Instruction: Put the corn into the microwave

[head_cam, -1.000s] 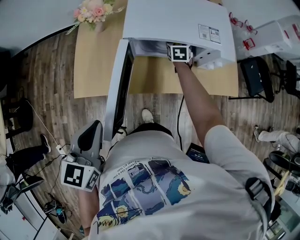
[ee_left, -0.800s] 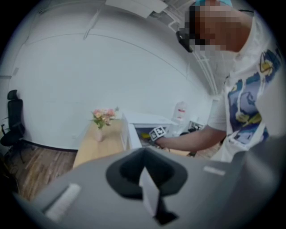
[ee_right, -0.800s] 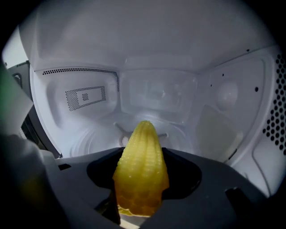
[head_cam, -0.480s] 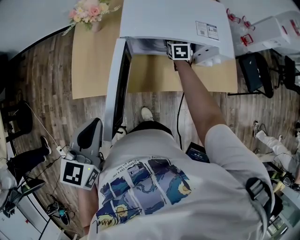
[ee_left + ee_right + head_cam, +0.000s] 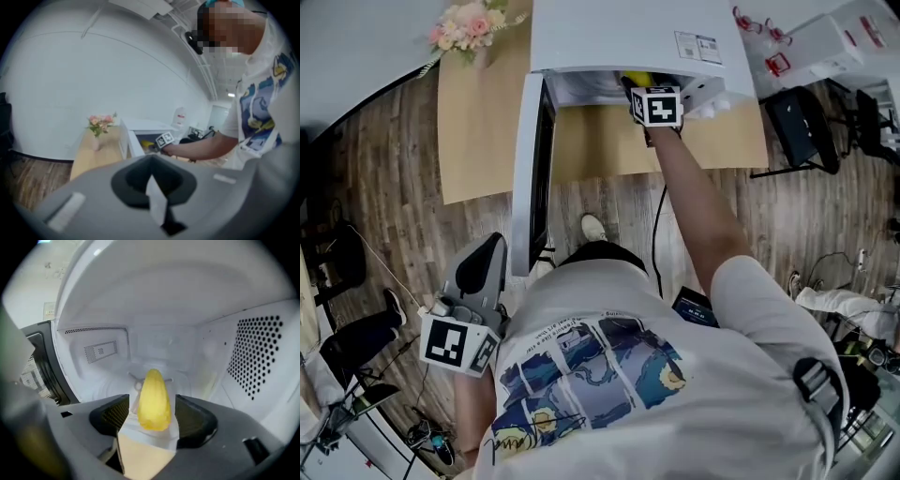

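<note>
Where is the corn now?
In the right gripper view, the corn lies centred inside the microwave, between the jaws of the right gripper, which have just been opening.

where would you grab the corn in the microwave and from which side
Grip the corn across its thick middle, jaws on its long sides, coming in through the microwave front along its length: it lies tip toward the back wall. The right gripper is lined up so; its jaws have just been opening, corn between them.

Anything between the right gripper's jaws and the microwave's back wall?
Just the corn, lying on the microwave floor between the right gripper's jaws, which have just been opening and stand clear of it. The right gripper view shows this.
</note>
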Available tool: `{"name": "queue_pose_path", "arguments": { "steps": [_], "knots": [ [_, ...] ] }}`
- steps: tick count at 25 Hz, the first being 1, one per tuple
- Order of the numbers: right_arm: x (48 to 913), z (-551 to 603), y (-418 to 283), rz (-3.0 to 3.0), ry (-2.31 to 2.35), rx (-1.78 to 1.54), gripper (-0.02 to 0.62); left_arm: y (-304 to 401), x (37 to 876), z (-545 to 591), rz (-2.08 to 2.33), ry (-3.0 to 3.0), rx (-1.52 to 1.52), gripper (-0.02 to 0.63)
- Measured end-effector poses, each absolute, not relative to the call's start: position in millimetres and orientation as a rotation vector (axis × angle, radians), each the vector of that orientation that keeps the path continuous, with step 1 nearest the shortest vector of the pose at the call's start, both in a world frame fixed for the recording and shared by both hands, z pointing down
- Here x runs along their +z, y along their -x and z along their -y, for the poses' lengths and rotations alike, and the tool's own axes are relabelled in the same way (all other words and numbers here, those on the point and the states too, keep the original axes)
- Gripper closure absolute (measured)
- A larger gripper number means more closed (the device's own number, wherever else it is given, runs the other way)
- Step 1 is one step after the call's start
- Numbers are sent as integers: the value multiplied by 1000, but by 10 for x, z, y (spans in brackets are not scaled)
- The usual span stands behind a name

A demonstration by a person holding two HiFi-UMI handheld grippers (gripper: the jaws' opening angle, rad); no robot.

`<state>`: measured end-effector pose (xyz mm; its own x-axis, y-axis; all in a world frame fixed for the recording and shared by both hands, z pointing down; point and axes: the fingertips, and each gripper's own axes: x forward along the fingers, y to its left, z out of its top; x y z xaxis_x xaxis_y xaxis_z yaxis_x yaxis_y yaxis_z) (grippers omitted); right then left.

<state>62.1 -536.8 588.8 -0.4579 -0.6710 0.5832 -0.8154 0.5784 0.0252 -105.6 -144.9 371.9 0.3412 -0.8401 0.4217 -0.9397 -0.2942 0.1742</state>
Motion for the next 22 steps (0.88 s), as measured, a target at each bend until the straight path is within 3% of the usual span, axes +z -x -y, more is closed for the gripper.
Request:
{"name": "queue_pose_path", "arguments": {
  "steps": [14,16,22],
  "knots": [
    [5581,4153,-762,2298,-1153,387,334,1196,3627,1022,1466,-2355,251,598],
    [5508,3939,-743,2307,-1157,383,397,1242,3634,931,1452,-2367,241,598],
    [5296,3291,-690,2354,-1177,407,468,1353,3623,637,1417,-2414,223,598]
  ]
}}
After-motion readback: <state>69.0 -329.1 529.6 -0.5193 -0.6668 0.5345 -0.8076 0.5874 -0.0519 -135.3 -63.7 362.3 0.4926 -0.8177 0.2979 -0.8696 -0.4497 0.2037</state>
